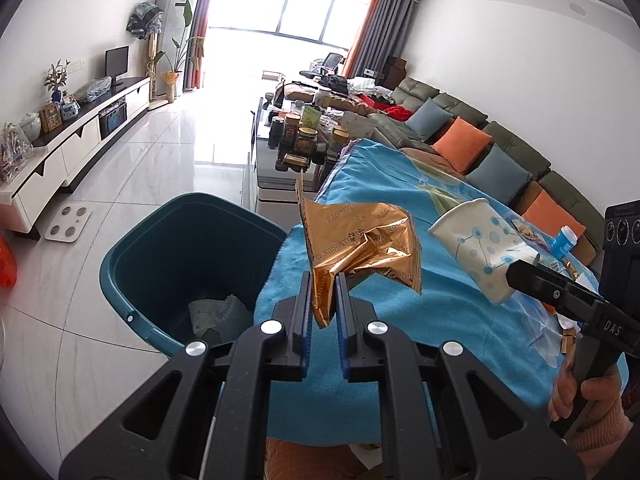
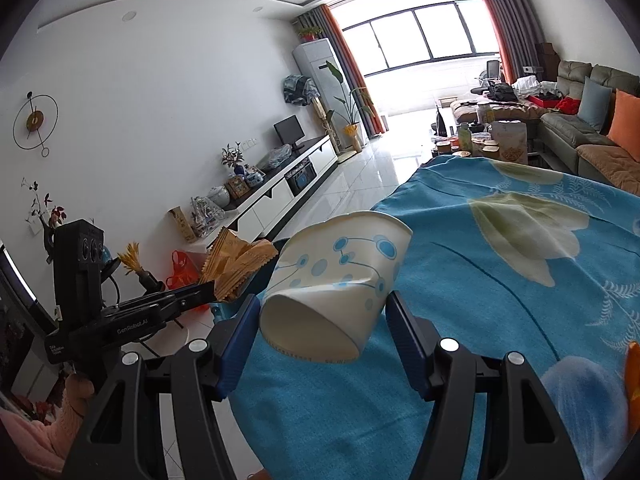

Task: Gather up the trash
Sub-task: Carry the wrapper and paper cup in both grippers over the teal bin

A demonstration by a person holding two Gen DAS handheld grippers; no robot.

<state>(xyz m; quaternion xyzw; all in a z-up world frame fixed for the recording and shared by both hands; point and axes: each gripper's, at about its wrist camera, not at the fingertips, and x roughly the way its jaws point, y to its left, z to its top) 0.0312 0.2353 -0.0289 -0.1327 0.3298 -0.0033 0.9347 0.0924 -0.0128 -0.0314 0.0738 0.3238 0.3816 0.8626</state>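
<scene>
left gripper (image 1: 324, 280) pinched on gold wrapper (image 1: 360, 240), held near right of blue bin (image 1: 160, 248) | right gripper (image 2: 320, 308) clamped across paper cup (image 2: 336, 276), over blue cloth (image 2: 500, 300) | both judged light, crushable; cup wall dents, grip low near base

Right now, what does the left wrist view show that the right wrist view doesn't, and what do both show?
Only the left wrist view shows the teal bin on the floor beside the table, with something pale lying in its bottom, and the left claw shut on the gold wrapper head-on.

Only the right wrist view shows the right claw gripping the paper cup by its sides, base toward the camera, and a round wall clock.

Both show the wrapper, the cup, the blue cloth on the table, and the TV cabinet.
</scene>
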